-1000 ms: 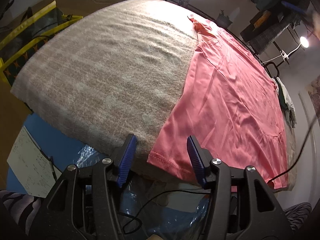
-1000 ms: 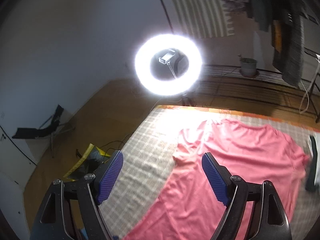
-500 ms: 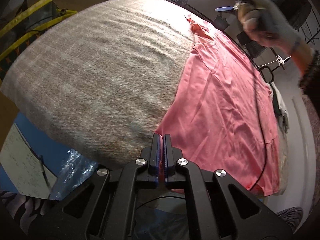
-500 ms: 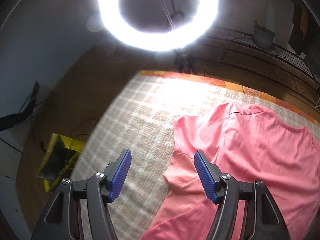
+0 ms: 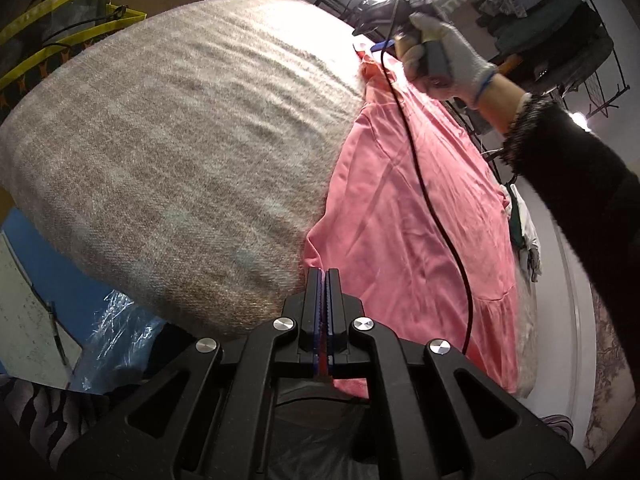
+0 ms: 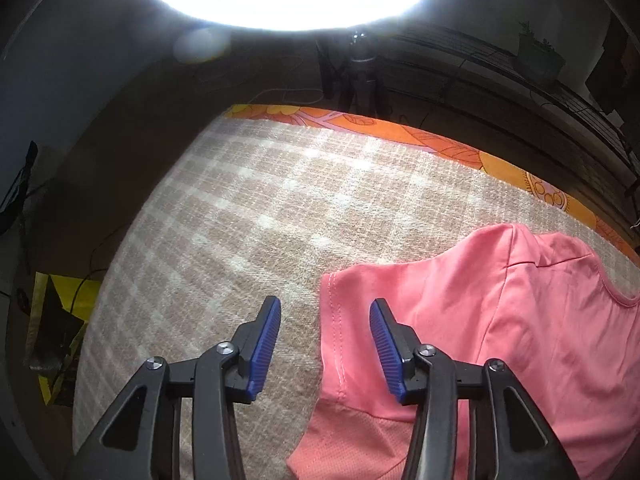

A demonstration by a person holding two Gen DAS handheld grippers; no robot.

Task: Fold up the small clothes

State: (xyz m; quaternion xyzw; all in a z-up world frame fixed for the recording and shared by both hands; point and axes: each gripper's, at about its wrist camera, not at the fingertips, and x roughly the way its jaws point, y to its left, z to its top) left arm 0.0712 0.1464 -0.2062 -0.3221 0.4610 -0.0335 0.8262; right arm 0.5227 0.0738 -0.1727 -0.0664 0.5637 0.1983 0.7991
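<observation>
The left gripper (image 5: 322, 276) pinches the pink shirt (image 5: 400, 208) at its near hem corner; the right gripper (image 6: 324, 320) (jaws just closing, pads still apart) straddles the far sleeve (image 6: 352, 320).

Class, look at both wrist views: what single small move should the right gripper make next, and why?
Probably lower and close on the sleeve edge of the pink shirt. The right gripper, jaws just narrowing, straddles that hem without touching, while the left gripper is already shut on the shirt's bottom corner.
</observation>
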